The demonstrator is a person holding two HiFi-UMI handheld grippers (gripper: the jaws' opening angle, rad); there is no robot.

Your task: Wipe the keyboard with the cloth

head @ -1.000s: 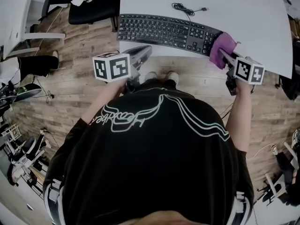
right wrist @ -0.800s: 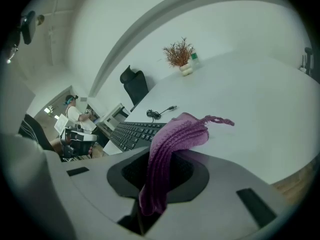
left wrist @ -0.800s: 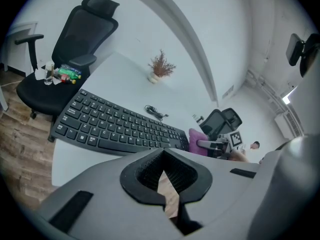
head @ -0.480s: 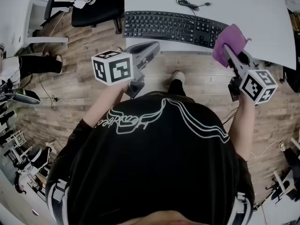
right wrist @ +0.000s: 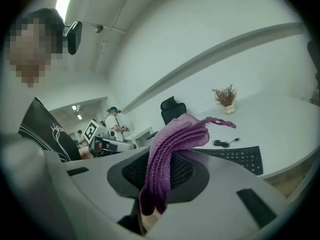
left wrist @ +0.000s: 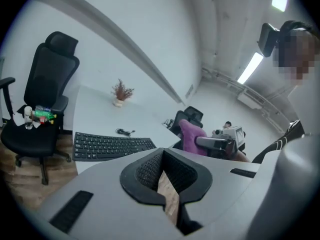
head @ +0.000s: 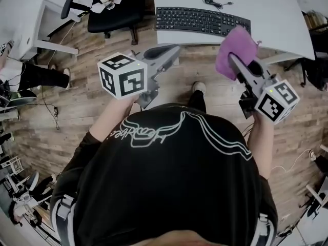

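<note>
The black keyboard (head: 202, 20) lies along the near edge of the white desk (head: 271, 14). My right gripper (head: 233, 60) is shut on the purple cloth (head: 234, 50) and holds it in the air in front of the desk, apart from the keys. In the right gripper view the cloth (right wrist: 172, 144) bunches up between the jaws, with the keyboard (right wrist: 235, 156) beyond. My left gripper (head: 171, 50) hovers over the floor short of the desk, shut on nothing. The left gripper view shows the keyboard (left wrist: 112, 145) and the cloth (left wrist: 192, 136).
A black office chair (head: 115, 9) carrying bottles stands left of the desk. A coiled cable (head: 215, 4) lies behind the keyboard and a small potted plant (left wrist: 120, 91) stands farther back. A white side table (head: 31, 19) is at far left. Wooden floor (head: 87, 101) lies below.
The right gripper has lifted the cloth off the keyboard's right end and drawn back from the desk. The left gripper has drawn back too. The desk now sits farther away.
</note>
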